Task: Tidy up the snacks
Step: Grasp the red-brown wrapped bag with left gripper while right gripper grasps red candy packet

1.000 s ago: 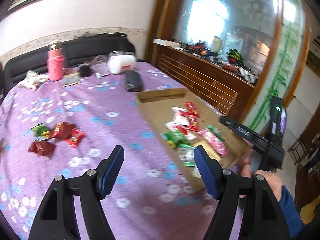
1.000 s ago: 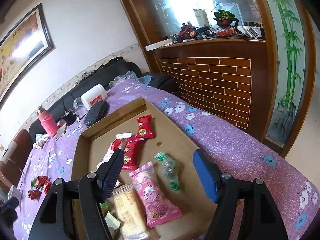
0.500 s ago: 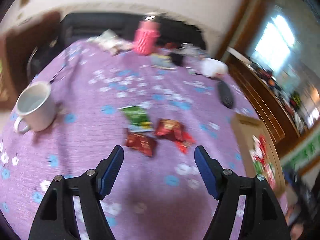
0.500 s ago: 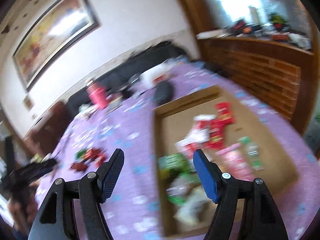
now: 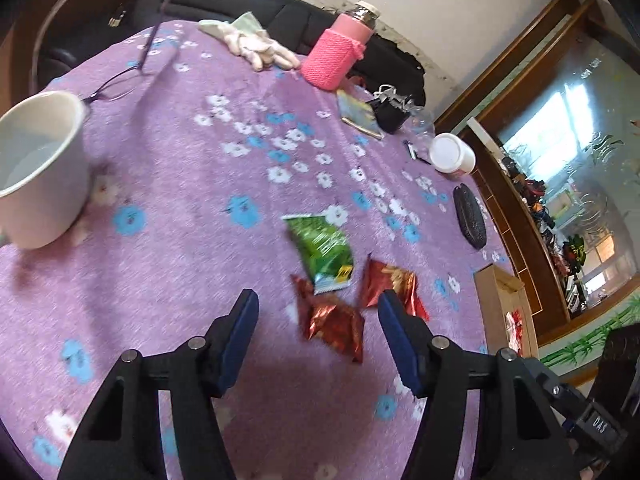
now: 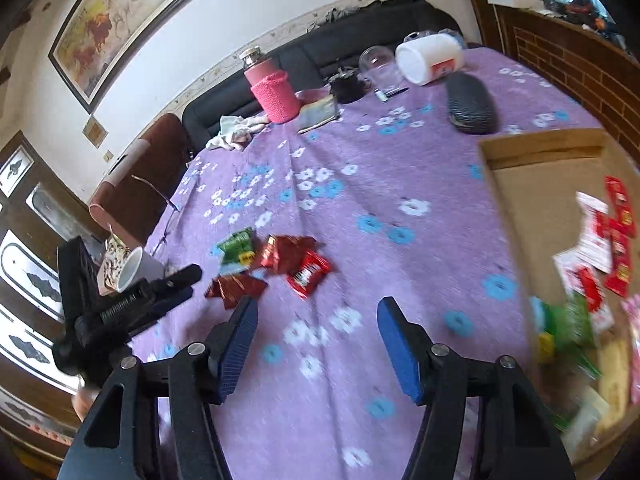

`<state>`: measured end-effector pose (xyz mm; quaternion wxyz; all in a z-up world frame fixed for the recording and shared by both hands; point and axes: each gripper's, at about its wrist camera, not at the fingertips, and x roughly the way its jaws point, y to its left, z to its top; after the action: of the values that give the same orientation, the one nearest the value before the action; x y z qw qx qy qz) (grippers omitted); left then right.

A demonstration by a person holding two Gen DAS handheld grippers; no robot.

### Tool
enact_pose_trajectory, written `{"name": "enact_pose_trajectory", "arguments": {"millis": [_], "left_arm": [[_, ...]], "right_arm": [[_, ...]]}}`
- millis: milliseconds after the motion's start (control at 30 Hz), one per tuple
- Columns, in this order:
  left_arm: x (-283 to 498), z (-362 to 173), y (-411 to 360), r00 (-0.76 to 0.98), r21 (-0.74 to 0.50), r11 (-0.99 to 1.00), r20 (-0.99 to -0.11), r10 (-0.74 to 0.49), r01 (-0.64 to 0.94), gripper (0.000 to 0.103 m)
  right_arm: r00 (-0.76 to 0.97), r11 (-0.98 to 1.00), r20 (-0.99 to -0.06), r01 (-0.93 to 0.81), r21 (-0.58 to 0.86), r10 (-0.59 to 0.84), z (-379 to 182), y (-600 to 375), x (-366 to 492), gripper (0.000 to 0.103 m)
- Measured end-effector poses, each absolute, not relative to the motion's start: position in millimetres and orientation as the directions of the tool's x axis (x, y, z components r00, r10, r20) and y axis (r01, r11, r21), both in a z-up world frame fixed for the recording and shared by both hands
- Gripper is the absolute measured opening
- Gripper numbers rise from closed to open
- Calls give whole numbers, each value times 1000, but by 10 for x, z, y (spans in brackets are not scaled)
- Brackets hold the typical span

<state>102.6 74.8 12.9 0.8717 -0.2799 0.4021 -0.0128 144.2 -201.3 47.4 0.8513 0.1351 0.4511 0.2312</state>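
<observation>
Red snack packet (image 5: pixel 334 322), somewhat blurred, between closing left hand-held gripper (image 5: pixel 316 322) jaws

Home living room, black sofa (image 6: pixel 360 40), framed painting (image 6: pixel 120 12), floral tablecloth (image 6: pixel 360 184)

glossy foil snack packets (image 5: pixel 334 322), fuzzy cloth tablecloth (image 5: pixel 180 208)

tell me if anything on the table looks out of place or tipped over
Four snack packets lie loose on the purple cloth, away from the cardboard box holding the rest. The white jar near the far edge lies on its side.
</observation>
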Motion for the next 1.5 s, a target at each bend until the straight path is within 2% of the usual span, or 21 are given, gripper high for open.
{"name": "enact_pose_trajectory", "arguments": {"millis": [133, 300, 367, 400, 533, 567, 667, 833, 933, 1033, 1067, 1133, 1267, 1500], "left_arm": [[1082, 64, 645, 657, -509, 844, -697, -288, -170, 65], [1187, -13, 421, 624, -413, 900, -743, -243, -142, 68], [1204, -48, 369, 617, -368, 919, -759, -208, -144, 57], [1206, -49, 348, 615, -342, 929, -766, -186, -144, 39], [1201, -66, 398, 612, -343, 927, -770, -182, -156, 38], [1195, -61, 414, 613, -335, 928, -772, -169, -166, 38], [1175, -30, 488, 621, -352, 919, -764, -174, -176, 37], [1150, 6, 508, 630, -329, 925, -764, -142, -192, 37], [1156, -15, 516, 623, -330, 924, -769, -144, -194, 37], [1159, -22, 518, 622, -321, 927, -771, -136, -196, 37], [1159, -23, 516, 621, -318, 928, -772, -135, -194, 37], [1155, -21, 509, 622, -308, 931, -773, -125, -195, 37], [1143, -14, 498, 625, -307, 932, -771, -126, -190, 37], [1086, 36, 438, 639, -325, 934, -753, -160, -149, 36]], "right_arm": [[475, 854, -710, -253, 456, 520, 387, -1820, 1672, 67], [458, 870, -740, -248, 426, 493, 300, -1615, 1964, 67], [458, 874, -744, -261, 411, 486, 281, -1514, 2088, 67], [460, 877, -746, -263, 403, 481, 272, -1476, 2132, 67], [434, 876, -762, -271, 398, 481, 167, -1382, 2278, 66], [421, 874, -767, -279, 398, 484, 140, -1366, 2285, 61], [389, 863, -775, -317, 394, 497, 49, -1340, 2234, 55], [346, 839, -779, -373, 397, 522, -101, -1315, 2171, 55], [356, 828, -783, -451, 333, 510, -89, -1223, 2082, 54], [378, 832, -808, -505, 229, 452, -101, -1110, 1945, 28], [402, 841, -811, -507, 190, 426, -106, -1101, 1909, 22], [426, 848, -814, -511, 143, 394, -110, -1114, 1826, 20], [431, 860, -810, -483, 165, 398, -105, -1264, 1742, 15], [456, 845, -730, -424, 326, 510, 22, -1633, 1589, 15]]}}
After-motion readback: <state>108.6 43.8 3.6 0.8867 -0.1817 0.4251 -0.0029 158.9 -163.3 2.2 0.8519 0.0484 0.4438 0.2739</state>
